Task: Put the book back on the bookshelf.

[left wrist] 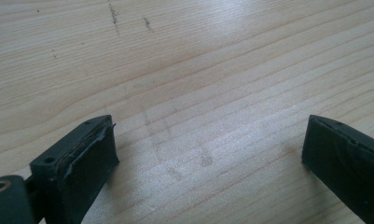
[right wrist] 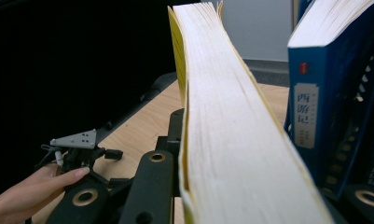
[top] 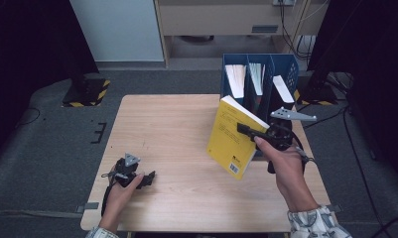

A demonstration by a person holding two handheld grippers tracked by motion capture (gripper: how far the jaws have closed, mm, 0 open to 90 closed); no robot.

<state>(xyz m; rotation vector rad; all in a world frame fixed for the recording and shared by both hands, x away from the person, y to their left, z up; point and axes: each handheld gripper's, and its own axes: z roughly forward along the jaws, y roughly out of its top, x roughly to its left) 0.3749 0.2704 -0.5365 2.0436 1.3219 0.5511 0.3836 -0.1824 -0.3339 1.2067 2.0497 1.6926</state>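
Altogether, one yellow book (top: 234, 141) sits clamped in the right gripper (top: 246, 131) jaws, three books (top: 256, 78) fill the rack (top: 286, 67), left gripper (top: 148, 178) jaws wide.

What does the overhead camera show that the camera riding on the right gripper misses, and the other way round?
High view alone: the whole light wooden table, the yellow book's cover with its barcode, and the blue three-slot file rack entire.

Right gripper view alone: the yellow book's cream page edges up close, and white lettering on a blue book's spine.

Both: the right gripper shut on the yellow book, and the left gripper resting on the table.
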